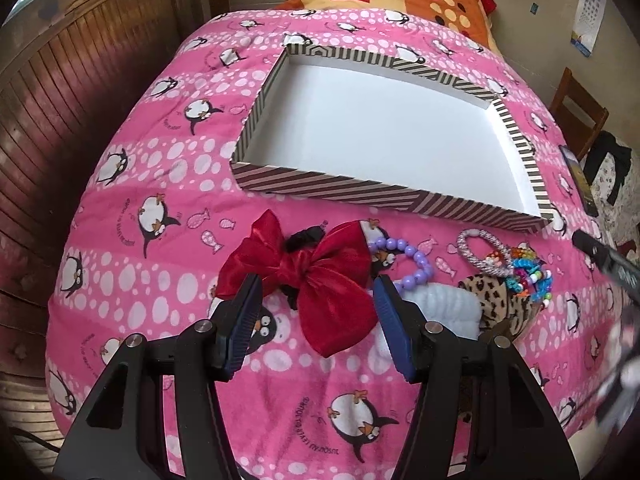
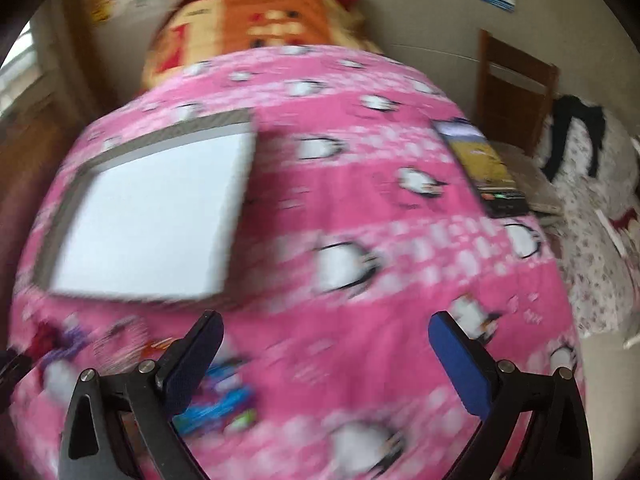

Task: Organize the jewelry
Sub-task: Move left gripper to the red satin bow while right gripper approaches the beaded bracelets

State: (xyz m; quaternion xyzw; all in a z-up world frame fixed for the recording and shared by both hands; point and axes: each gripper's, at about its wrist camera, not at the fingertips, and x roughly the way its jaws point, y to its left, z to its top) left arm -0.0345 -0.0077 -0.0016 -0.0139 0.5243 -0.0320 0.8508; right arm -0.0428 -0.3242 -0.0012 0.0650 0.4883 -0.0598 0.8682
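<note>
A: Where does the jewellery lie?

B: On the pink penguin-print quilt (image 1: 132,152), in a row before the shallow striped cardboard box with a white inside (image 1: 340,190): a red satin bow (image 1: 308,276), a purple bead bracelet (image 1: 404,264), a silver glittery hair tie (image 1: 480,252), a bunch of multicoloured bead bands (image 1: 528,276) and a leopard-print scrunchie (image 1: 504,304).

A: And the left gripper (image 1: 316,304)?

B: Its jaws stand apart, one blue pad either side of the bow; I cannot tell whether they touch it.

A: The right gripper (image 2: 324,344)?

B: Wide apart over bare quilt, gripping nothing. That view is blurred; the box (image 2: 64,216) sits up-left.
</note>
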